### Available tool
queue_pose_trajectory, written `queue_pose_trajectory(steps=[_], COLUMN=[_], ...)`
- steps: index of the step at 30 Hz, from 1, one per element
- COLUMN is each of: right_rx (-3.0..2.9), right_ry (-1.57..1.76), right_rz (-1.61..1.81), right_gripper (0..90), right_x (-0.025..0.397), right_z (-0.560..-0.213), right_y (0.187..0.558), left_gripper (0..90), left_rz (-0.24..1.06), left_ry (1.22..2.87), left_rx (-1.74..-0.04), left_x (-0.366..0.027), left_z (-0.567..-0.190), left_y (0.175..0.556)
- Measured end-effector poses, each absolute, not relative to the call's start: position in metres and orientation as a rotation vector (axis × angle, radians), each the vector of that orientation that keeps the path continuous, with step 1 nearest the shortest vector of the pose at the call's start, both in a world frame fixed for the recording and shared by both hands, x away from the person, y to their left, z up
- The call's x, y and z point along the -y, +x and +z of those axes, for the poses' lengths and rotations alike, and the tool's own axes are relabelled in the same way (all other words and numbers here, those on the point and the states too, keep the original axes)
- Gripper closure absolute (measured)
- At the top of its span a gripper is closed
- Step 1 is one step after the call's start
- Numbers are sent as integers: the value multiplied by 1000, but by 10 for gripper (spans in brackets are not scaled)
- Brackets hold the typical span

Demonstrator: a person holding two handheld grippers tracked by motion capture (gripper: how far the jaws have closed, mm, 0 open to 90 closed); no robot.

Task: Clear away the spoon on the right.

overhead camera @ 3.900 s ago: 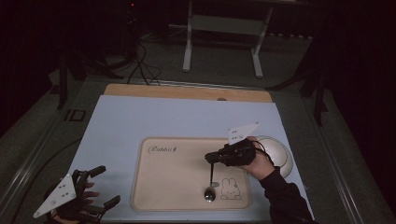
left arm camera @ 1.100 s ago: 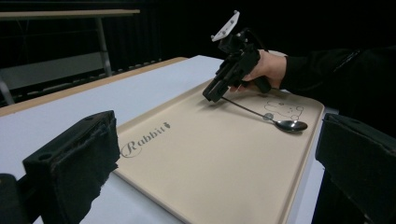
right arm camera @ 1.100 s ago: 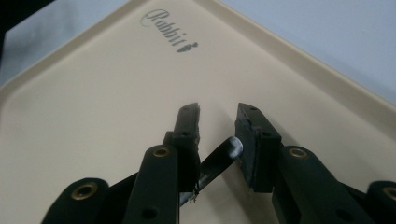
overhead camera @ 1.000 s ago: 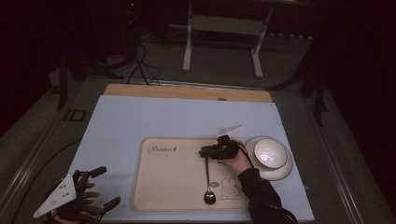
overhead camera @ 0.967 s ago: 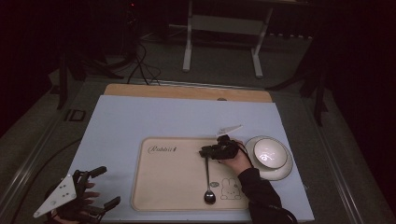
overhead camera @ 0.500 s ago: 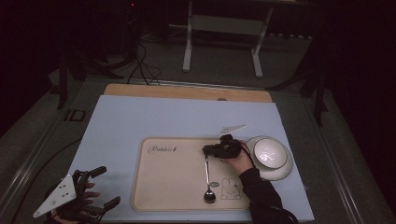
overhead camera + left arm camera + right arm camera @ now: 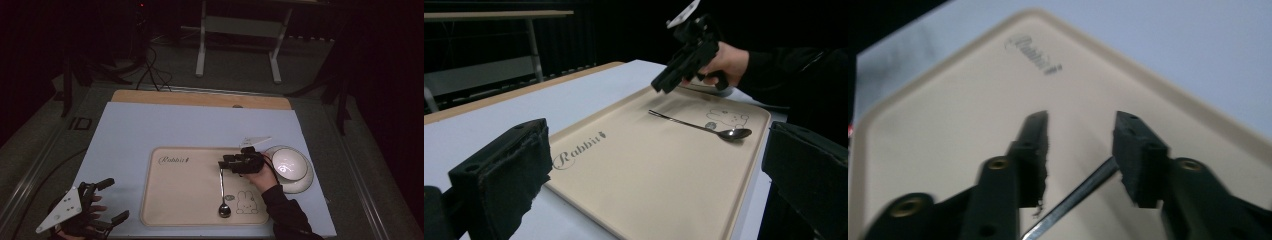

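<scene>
Right claw (image 7: 1080,155), spread above the spoon (image 7: 223,189) handle's 12 o'clock tip, should be lowered squarely before closing.

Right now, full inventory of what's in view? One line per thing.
Tray: 1, beige, printed with "Rabbit" and a rabbit drawing, on the mat in front of the person.
Spoon: 1, silver, lying on the tray's right part, bowl end toward the person.
Bowl: 1, white, on the mat just right of the tray.
Mat: 1, pale blue, covering most of the table.
Table: 1, wooden edge showing along the far side.
Metal frame: 1, grey, on the floor beyond the table.
Left gripper: 1, black, near left corner, jaws open.
Right gripper: 1, black, jaws open either side of the spoon's handle end.
</scene>
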State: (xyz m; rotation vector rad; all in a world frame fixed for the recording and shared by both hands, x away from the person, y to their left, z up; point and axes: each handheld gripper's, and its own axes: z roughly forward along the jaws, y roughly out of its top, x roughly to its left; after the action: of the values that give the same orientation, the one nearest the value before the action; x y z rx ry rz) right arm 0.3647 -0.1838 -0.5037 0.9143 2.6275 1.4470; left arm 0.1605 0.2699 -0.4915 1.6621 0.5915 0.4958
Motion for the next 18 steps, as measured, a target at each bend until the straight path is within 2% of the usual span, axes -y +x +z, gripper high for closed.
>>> queue_pose_trajectory(steps=[7,10,14,18], right_rx=[-2537,-2512,-2489,-2457], right_ry=[932,932,935,939], right_rz=[1483,1499,1485,1465], right_gripper=[273,199,158,155], right_x=[192,196,202,208], right_z=[-486,-483,-479,-476], right_y=[350,346,340,333], left_gripper=[0,0,0,0], left_rz=[493,491,491,492], left_ry=[1663,1663,1663,1662], left_rx=[-593,-592,-588,-587], left_x=[-269,-269,-270,-270], left_z=[-492,-492,-491,-491], left_y=[161,161,160,160])
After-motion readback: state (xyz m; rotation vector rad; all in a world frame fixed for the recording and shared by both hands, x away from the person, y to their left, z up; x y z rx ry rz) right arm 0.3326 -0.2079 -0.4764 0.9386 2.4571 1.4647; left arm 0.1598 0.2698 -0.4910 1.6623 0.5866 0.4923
